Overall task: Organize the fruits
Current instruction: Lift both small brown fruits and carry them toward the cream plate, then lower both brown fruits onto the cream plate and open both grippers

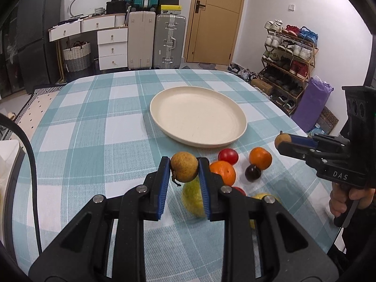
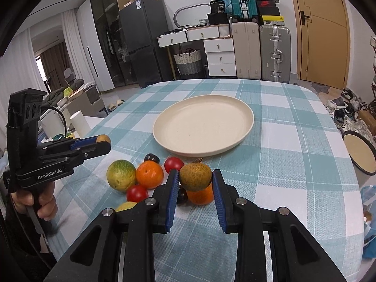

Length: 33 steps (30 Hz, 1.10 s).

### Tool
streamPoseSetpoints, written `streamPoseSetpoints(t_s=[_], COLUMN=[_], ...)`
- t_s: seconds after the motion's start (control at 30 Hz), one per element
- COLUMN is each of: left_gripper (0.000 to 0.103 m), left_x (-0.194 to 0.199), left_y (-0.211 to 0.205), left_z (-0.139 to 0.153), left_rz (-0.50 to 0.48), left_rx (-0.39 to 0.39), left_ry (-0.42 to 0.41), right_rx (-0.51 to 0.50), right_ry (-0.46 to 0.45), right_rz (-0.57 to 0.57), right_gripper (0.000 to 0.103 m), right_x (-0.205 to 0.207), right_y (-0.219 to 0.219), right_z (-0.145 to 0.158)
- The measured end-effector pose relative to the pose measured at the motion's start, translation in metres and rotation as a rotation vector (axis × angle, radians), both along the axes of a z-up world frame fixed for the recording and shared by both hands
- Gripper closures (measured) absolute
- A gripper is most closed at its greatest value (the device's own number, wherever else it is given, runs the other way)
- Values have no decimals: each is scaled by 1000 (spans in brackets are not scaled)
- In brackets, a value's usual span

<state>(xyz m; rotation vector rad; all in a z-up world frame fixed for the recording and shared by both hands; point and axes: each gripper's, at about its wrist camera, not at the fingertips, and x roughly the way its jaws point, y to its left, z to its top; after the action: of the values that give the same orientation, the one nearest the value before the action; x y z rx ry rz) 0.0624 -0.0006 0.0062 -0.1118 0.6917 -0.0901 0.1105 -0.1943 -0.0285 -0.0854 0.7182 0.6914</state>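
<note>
My left gripper [image 1: 184, 166] is shut on a brown round fruit [image 1: 184, 166] and holds it above the table, short of the cream plate [image 1: 164, 98]. My right gripper [image 2: 195, 174] is shut on a second brown fruit [image 2: 195, 174], also above the table in front of the plate [image 2: 164, 119]. Each gripper shows in the other's view, the right one [image 1: 283, 141] and the left one [image 2: 103, 141]. On the cloth lie two oranges [image 1: 223, 172] [image 1: 260, 158], red tomatoes [image 1: 228, 156], a dark plum [image 1: 252, 173] and a green-yellow citrus [image 2: 121, 175].
The checked tablecloth [image 1: 94, 122] covers the table. A yellow fruit [image 2: 125, 206] lies near the front edge. A round tin [image 2: 359, 152] stands off the table's right side. Suitcases, drawers and a shoe rack [image 1: 289, 56] stand beyond.
</note>
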Motion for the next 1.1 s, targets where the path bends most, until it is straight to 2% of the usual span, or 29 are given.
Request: streamPoseSetpoints(t_s=[0.57,1.1], left_gripper=[81,81], left_x=[51,110], left_y=[-6,-10], left_z=[7,-12], left_rz=[-30,-53], left_rx=[-7,15], left_ry=[-16,29], right_rx=[3,0], right_ry=[-3,44], right_rz=[-28,-31], right_gripper=[74,74], right_x=[34,75], right_y=[10,24], right_z=[6,-4])
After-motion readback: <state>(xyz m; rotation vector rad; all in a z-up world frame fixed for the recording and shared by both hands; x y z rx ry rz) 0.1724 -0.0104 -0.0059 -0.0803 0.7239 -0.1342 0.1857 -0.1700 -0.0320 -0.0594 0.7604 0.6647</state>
